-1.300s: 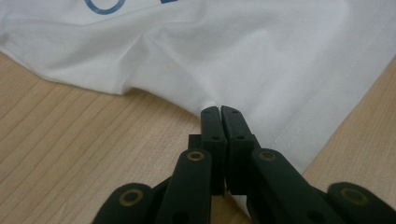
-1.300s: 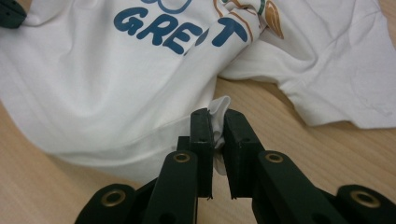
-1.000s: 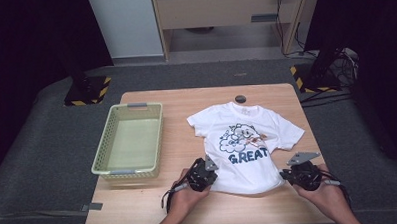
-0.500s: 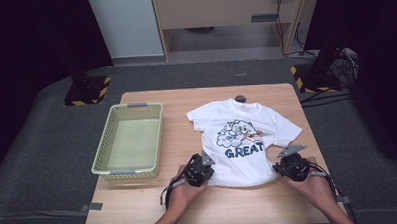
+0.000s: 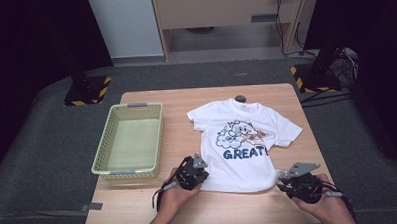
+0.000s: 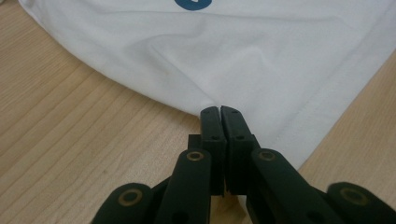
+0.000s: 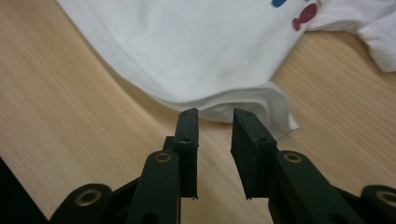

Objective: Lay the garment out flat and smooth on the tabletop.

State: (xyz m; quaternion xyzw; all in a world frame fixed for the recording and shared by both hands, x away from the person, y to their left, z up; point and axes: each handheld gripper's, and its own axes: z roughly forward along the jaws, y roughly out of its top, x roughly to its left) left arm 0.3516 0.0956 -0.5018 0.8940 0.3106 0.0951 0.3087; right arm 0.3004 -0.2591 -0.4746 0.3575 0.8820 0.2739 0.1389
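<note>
One T-shirt point(image 5: 240, 140) flat (print up), collar far, hem near.

White T-shirt point(image 5: 240, 140) with blue "GREAT!" lettering, blue-outlined cartoon cloud print, small orange and red accents. Pale green lattice-pattern basket point(image 5: 102, 155) with grey handle strips near left edge. Light wood-grain table point(image 5: 176, 100). Small black round object point(image 5: 240, 97) at far edge. Black left gripper point(image 6: 220, 114), black right gripper point(image 7: 215, 119).
</note>
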